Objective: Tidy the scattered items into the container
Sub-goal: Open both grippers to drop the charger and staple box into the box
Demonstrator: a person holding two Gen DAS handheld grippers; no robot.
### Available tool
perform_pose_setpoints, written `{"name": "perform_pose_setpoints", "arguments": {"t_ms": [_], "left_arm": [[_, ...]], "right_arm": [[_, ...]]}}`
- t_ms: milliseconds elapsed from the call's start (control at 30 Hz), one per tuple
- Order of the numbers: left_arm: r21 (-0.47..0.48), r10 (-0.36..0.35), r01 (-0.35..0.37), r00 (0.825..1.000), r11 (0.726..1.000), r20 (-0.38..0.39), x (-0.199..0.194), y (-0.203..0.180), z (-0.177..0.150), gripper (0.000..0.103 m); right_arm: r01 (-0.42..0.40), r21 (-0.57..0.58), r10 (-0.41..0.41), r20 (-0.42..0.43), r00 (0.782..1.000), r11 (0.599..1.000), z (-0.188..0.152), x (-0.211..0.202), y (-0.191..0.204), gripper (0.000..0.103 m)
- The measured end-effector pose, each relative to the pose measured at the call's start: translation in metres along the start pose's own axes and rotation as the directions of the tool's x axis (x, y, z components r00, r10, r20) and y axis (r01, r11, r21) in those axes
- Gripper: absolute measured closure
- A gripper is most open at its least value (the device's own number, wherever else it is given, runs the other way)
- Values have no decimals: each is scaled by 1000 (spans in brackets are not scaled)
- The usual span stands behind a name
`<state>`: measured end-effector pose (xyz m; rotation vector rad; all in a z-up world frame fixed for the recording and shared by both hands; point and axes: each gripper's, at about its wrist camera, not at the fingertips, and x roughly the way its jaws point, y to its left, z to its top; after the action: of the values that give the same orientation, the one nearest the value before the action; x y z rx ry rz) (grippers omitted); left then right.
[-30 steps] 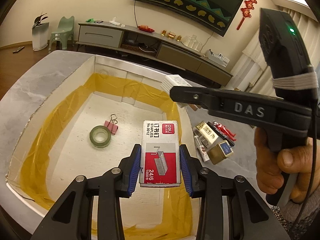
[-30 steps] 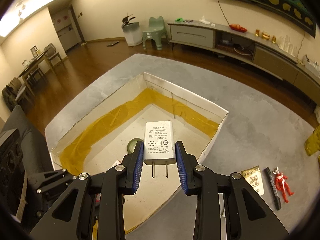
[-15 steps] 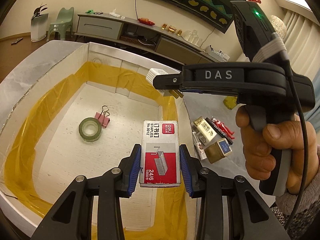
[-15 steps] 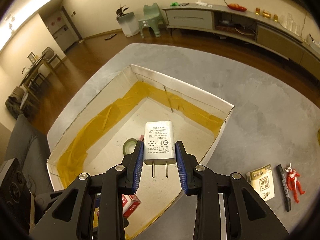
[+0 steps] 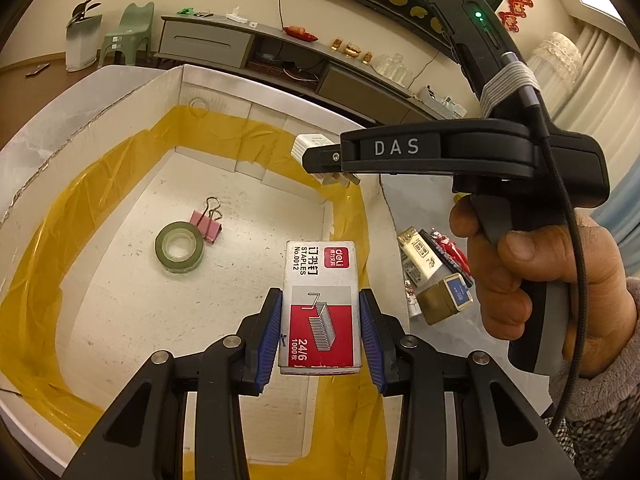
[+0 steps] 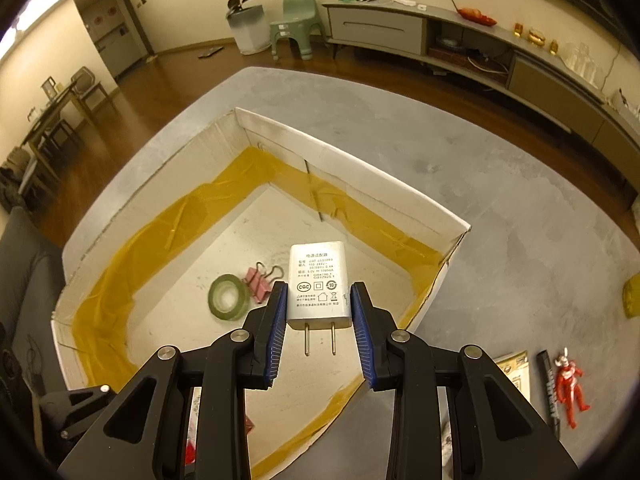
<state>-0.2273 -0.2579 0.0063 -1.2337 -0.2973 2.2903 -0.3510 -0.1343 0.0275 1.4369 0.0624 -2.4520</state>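
Left tongs (image 5: 320,332) sitting at bottom centre of the left view, blue pads pinching something. Right tongs (image 6: 319,328) at bottom centre of the right view, also gripping. Hand (image 5: 532,280) at right edge wrapping the right handle.

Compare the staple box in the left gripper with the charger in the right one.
The staple box is red and white card with a staple picture; the charger is plain white with two metal prongs. The box is longer. Each is clamped by its gripper, left gripper, right gripper, above the container.
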Motion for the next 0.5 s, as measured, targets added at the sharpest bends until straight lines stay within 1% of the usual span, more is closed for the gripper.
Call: {"name": "perform_pose_setpoints", "arguments": {"t_ms": [100, 167, 233, 400, 500], "left_arm": [[-14, -12, 12, 1000, 1000, -6, 1, 2, 1, 63], [-7, 0, 0, 1000, 1000, 3, -1, 1, 1, 62], [-3, 8, -7, 1000, 1000, 5, -3, 2, -1, 62], [-32, -4, 4, 1000, 999, 5, -9, 11, -5, 62], [-43, 0, 0, 1000, 999, 10, -14, 17, -8, 62]], "right_arm": [[41, -42, -41, 3, 999, 998, 2, 5, 3, 69], [72, -56, -71, 18, 997, 996, 2, 6, 4, 67], [71, -47, -70, 21, 997, 996, 1, 6, 3, 66], [57, -44, -56, 28, 998, 997, -1, 4, 3, 66], [45, -40, -43, 32, 999, 998, -4, 0, 4, 66]]}}
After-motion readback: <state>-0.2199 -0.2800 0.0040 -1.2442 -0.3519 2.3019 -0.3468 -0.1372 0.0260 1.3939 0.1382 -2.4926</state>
